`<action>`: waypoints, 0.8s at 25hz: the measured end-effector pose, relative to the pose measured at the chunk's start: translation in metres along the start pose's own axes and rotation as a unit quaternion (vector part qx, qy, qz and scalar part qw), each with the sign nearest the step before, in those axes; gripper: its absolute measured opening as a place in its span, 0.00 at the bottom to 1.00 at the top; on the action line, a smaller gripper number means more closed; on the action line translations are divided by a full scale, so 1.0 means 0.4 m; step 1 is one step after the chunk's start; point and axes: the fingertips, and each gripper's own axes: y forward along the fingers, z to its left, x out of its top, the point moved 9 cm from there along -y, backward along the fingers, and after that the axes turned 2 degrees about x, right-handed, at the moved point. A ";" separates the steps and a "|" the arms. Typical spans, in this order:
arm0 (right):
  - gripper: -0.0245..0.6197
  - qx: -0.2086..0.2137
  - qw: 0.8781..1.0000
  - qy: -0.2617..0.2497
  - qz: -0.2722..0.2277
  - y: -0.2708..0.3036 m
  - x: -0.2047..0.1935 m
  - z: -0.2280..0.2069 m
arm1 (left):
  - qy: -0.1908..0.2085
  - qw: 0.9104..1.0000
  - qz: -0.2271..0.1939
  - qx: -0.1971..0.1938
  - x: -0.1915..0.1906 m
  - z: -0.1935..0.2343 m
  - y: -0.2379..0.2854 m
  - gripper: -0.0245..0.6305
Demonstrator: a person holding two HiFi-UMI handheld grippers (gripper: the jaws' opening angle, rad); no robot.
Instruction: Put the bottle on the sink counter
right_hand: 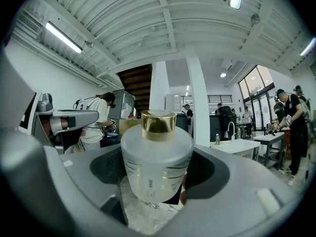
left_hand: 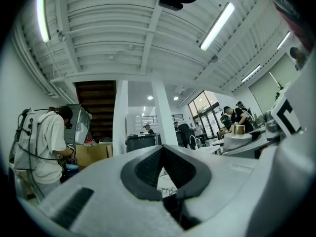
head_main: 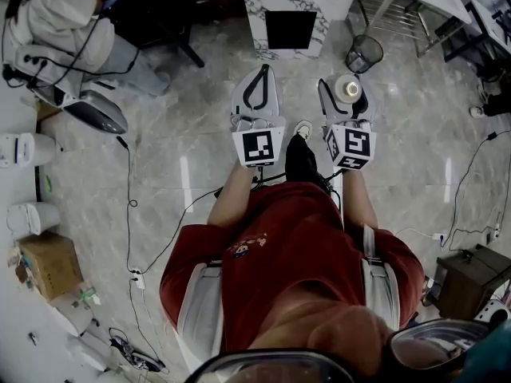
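The right tool (head_main: 345,94), at one o'clock from the person (head_main: 295,246), grips the frosted, gold-capped bottle (right_hand: 157,162) above the floor (head_main: 184,158). The left tool (head_main: 257,86), at eleven o'clock, is clenched on nothing.

- Bottle (right_hand: 157,169): frosted white, with a gold cap (right_hand: 158,122).
- Left tongs (head_main: 261,74) and right tongs (head_main: 345,86): white, with black pads (right_hand: 106,169).
- Cubes (head_main: 259,147): black-and-white squares.
- Floor (head_main: 184,150): grey marble.
- Shirt (head_main: 295,246): red.

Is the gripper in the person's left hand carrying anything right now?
No, the left gripper is empty: in its own view the jaws meet at the tips with nothing held between them.
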 end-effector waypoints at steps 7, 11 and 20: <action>0.57 0.000 1.000 -0.005 -0.006 0.057 0.019 -0.028 | -0.003 0.999 -0.039 -0.008 0.020 0.002 0.077 0.04; 0.57 0.002 1.000 -0.007 -0.009 0.113 0.018 -0.053 | 0.001 0.998 -0.054 -0.011 0.014 0.005 0.141 0.04; 0.57 0.002 1.000 0.003 -0.010 0.281 0.017 -0.122 | 0.011 0.999 -0.040 -0.018 -0.032 0.024 0.307 0.04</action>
